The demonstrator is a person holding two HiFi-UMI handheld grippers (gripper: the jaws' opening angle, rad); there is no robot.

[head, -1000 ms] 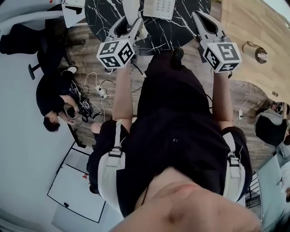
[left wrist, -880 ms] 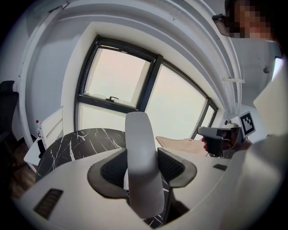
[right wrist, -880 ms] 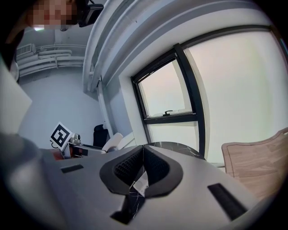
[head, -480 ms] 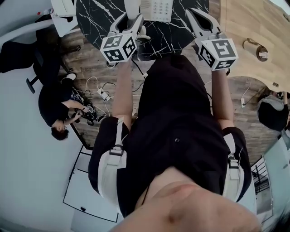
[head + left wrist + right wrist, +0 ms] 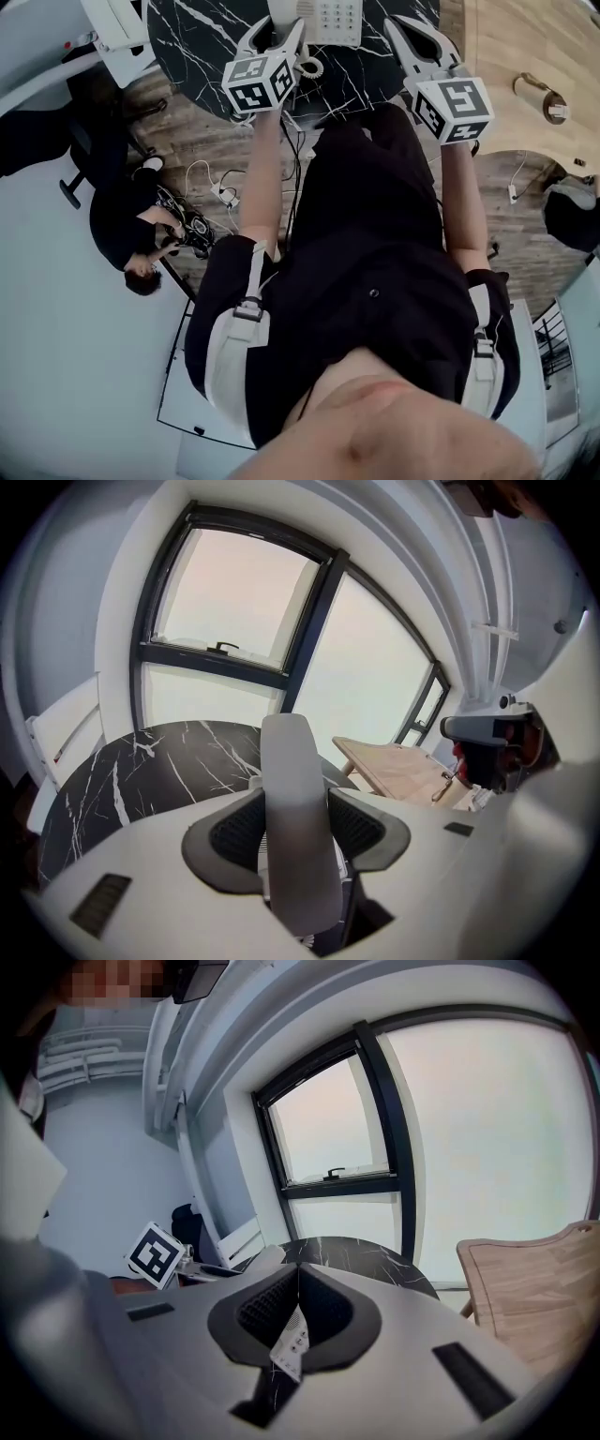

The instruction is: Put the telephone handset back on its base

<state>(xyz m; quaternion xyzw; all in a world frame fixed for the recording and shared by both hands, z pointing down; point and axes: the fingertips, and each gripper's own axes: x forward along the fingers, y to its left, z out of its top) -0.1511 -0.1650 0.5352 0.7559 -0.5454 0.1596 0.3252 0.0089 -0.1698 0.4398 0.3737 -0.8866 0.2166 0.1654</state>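
**Head view with both gripper views: handset carried toward its base.** Over the last second both grippers advance over the dark marbled worktop [image 5: 202, 37], and the base [image 5: 328, 17] comes further into the head view. The left gripper [image 5: 277, 33] has its fingers [image 5: 234, 832] clamped on the white handset [image 5: 298, 808], which stands upright between them. The handset is now just beside the base's left edge but not yet on the cradle. The coiled cord [image 5: 309, 66] lies below it. The right gripper [image 5: 419, 42] has its fingers [image 5: 267, 1312] together. A small white dotted strip shows at their gap, and what it is cannot be told. Judged from this, the task is at the approach, with lowering and seating still to come.

**Writing.** Only black square marker patterns on the cubes [image 5: 258, 82]. The keypad print is too small to read, and no brand is visible.
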